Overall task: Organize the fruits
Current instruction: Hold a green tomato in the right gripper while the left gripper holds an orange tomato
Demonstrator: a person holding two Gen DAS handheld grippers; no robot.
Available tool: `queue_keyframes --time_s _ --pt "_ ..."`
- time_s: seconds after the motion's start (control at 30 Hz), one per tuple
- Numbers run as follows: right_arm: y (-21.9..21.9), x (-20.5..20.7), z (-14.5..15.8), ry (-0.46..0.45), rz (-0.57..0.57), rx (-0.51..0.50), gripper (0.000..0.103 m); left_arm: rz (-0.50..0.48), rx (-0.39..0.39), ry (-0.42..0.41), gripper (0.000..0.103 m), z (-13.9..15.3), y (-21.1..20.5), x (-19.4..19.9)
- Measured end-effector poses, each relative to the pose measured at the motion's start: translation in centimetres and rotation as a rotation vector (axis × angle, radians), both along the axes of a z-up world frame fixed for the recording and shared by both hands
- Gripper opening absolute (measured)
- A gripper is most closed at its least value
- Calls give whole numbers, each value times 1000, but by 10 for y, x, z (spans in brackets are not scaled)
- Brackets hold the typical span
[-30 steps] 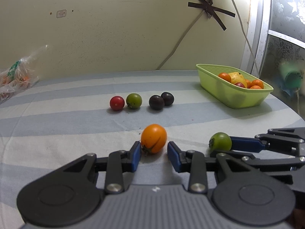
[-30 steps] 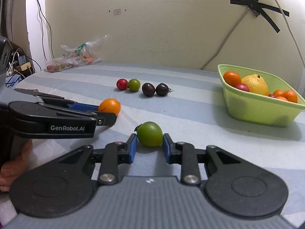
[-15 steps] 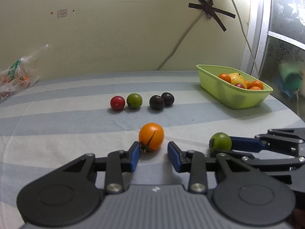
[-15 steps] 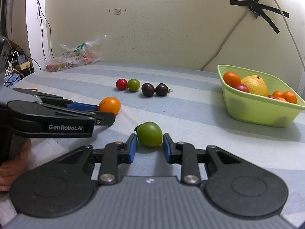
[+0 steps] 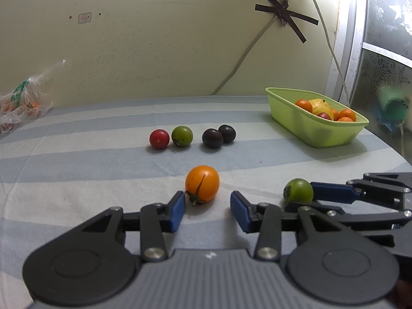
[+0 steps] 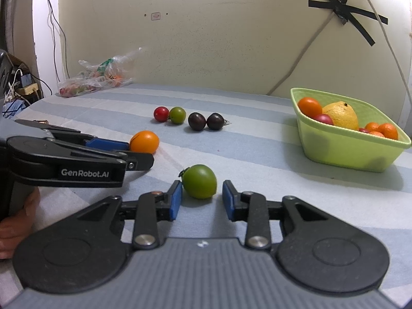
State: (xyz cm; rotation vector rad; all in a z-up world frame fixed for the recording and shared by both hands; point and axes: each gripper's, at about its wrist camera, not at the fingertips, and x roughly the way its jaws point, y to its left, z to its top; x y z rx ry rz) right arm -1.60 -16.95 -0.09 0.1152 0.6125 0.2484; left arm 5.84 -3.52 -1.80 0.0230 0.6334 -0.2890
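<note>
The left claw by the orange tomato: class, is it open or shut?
Open. The left claw has just been opening; its blue pads stand clear on either side of the orange tomato, which rests on the striped cloth.

Left gripper [image 5: 207,207] jaws have just been opening, and the orange tomato [image 5: 202,184] sits loose on the striped cloth [image 5: 77,180] between the blue pads, touching neither. Lower right, the right gripper [image 5: 303,199] has a green tomato [image 5: 298,191] at its tips. Green basket [image 5: 309,128] sits upper right.
</note>
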Motion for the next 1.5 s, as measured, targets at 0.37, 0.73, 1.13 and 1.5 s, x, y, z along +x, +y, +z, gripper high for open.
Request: queue_keyframes --time_s 0.37,0.73,1.13,1.5 --pt "1 0 0 2 -5 -1 37 0 1 -1 44 -1 1 0" --pt "1 0 0 3 -6 -2 37 3 -1 -5 48 1 3 0" --pt "0 0 0 3 -6 -1 37 1 -1 -6 49 1 4 1" --pt "1 0 0 3 -7 -1 37 2 -2 -6 50 1 5 1"
